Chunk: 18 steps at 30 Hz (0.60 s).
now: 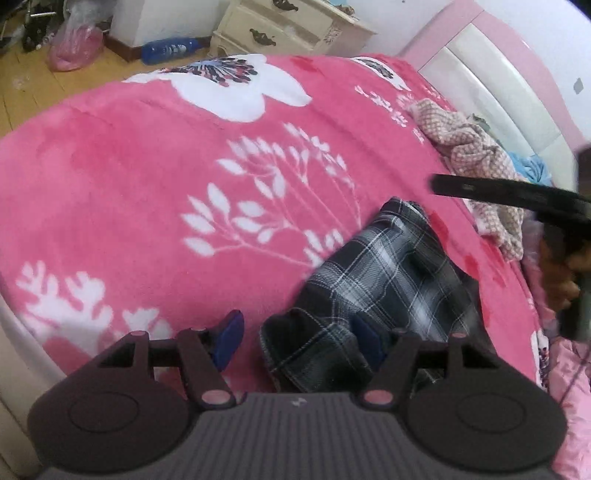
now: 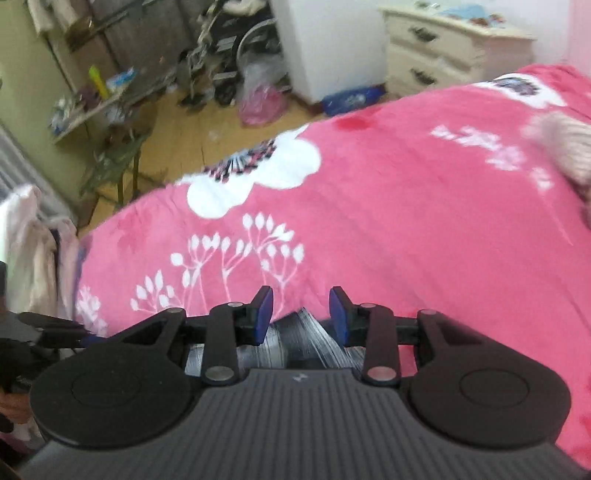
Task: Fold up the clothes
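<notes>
So there's one plaid garment (image 1: 373,280), black and white check, lying crumpled on the pink blanket (image 1: 147,192) that covers the bed, over toward the right in the left wrist view. The left hand-held gripper (image 1: 301,341) hangs over its near end with jaws spread wide; one blue pad (image 1: 229,341) sits over bare blanket, the other is half hidden against the plaid cloth, and nothing's pinched between them. The right hand-held gripper (image 2: 301,314) has its two pads (image 2: 264,314) closer together but with a clear gap, and a blurry bit of the plaid shows just under and behind them; I can't tell if it's touching the fabric, but it isn't clamped on it. Further up the bed there's one heap of beige-pink checked knit (image 1: 472,162) near the headboard (image 1: 491,92), with something light blue (image 1: 532,166) beside it. Off the bed I count one cream dresser (image 1: 288,29) with two drawer handles showing, one blue bottle (image 1: 170,50) lying on the floor, and one pink plastic bag (image 1: 75,48).
</notes>
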Each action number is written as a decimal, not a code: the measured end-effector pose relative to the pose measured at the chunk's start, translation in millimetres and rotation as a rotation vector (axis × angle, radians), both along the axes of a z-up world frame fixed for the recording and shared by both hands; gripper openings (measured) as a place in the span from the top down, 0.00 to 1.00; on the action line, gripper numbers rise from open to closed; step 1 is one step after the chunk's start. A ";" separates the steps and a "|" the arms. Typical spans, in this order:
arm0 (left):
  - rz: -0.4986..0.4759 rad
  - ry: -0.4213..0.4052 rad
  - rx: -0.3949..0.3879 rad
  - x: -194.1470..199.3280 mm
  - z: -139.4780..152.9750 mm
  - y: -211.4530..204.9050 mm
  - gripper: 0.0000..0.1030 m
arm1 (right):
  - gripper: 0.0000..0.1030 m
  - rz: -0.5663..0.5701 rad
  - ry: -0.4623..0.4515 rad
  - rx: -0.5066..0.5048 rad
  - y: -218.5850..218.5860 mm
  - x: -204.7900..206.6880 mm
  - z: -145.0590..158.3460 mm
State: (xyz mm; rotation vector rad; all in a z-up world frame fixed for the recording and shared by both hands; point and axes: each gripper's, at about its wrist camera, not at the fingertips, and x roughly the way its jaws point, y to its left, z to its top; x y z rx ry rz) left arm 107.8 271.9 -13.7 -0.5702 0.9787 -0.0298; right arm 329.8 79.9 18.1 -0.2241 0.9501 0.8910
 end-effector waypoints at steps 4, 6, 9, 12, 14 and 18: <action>-0.002 -0.023 -0.038 1.0 -2.4 4.4 0.45 | 0.72 0.065 0.040 -0.161 33.6 10.5 -30.7; -0.008 -0.033 -0.051 3.0 -5.0 4.6 0.55 | 0.94 0.065 0.070 -0.178 36.3 12.6 -36.9; -0.028 -0.036 -0.058 3.6 -7.6 4.3 0.65 | 0.98 0.006 0.077 -0.150 30.2 14.5 -32.8; -0.038 -0.036 -0.068 3.3 -7.7 5.8 0.70 | 0.99 -0.138 0.082 -0.059 4.3 18.8 -21.8; -0.041 -0.037 -0.077 3.5 -7.3 7.6 0.71 | 0.99 -0.209 0.075 -0.026 -10.3 19.8 -20.8; -0.044 -0.041 -0.085 1.7 -7.2 9.7 0.74 | 0.99 -0.366 0.103 0.049 -37.5 21.8 -29.6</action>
